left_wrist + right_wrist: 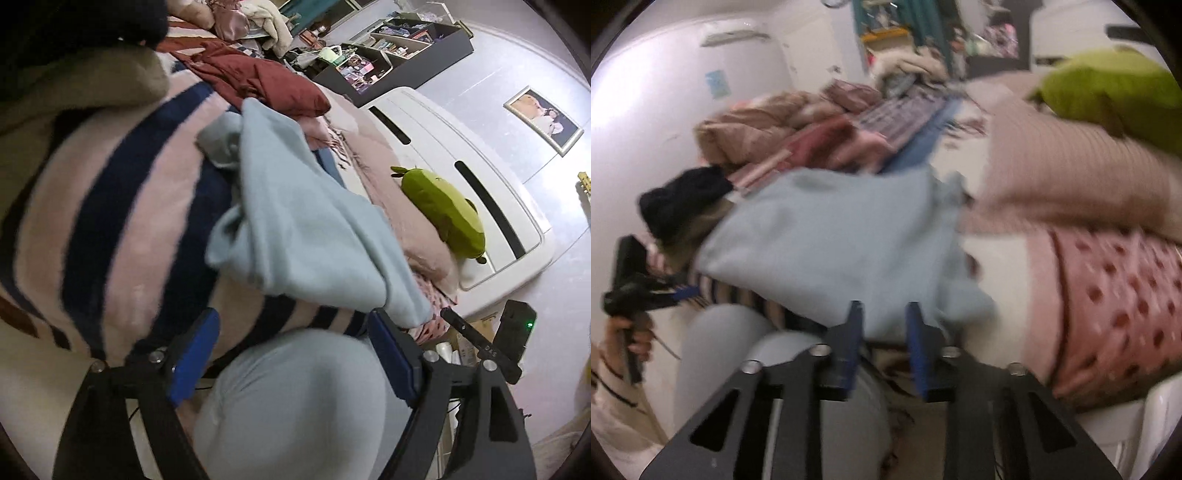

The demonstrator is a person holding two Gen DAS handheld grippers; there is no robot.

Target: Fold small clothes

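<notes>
A light blue garment (pixel 295 221) lies crumpled on the pink and navy striped blanket (pixel 110 221) at the bed's edge. My left gripper (pixel 291 343) is open wide and empty, just short of the garment's near hem. In the right wrist view the same garment (pixel 831 240) lies ahead, blurred. My right gripper (pixel 882 325) is partly open with its blue pads at the garment's near edge; nothing is clamped between them. The left gripper (pixel 679 293) also shows at the left of the right wrist view, held in a hand.
A dark red cloth (pixel 258 81) and piled clothes lie further along the bed. A green plush toy (pixel 443 210) rests on pink bedding by the white headboard (pixel 461 177). A pink dotted cloth (pixel 1108 302) hangs at right. My grey-trousered knee (pixel 295 398) is below the grippers.
</notes>
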